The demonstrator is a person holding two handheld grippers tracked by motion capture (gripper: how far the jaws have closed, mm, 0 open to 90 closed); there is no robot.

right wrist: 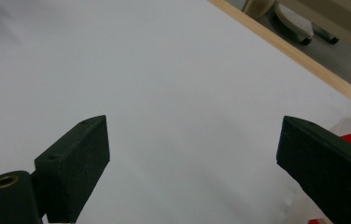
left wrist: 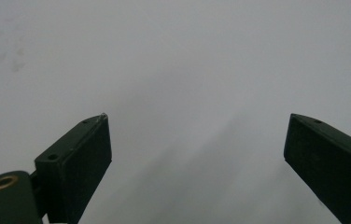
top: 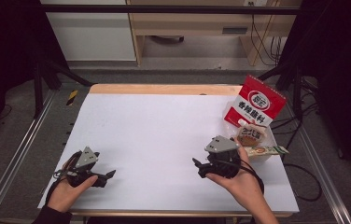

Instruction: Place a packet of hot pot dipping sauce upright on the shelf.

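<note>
Both tongs gape empty over the tabletop; right tongs must next swing toward the red packet behind them

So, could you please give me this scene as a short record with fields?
surface: white table top with a wooden far edge
left gripper: in the person's left hand at the near left of the table, jaws open, nothing between them
right gripper: in the person's right hand at the near right, jaws open, nothing between them
red and white packet: at the far right of the table, apart from both grippers
smaller packets: in front of the red and white packet, just beyond the right gripper
</note>
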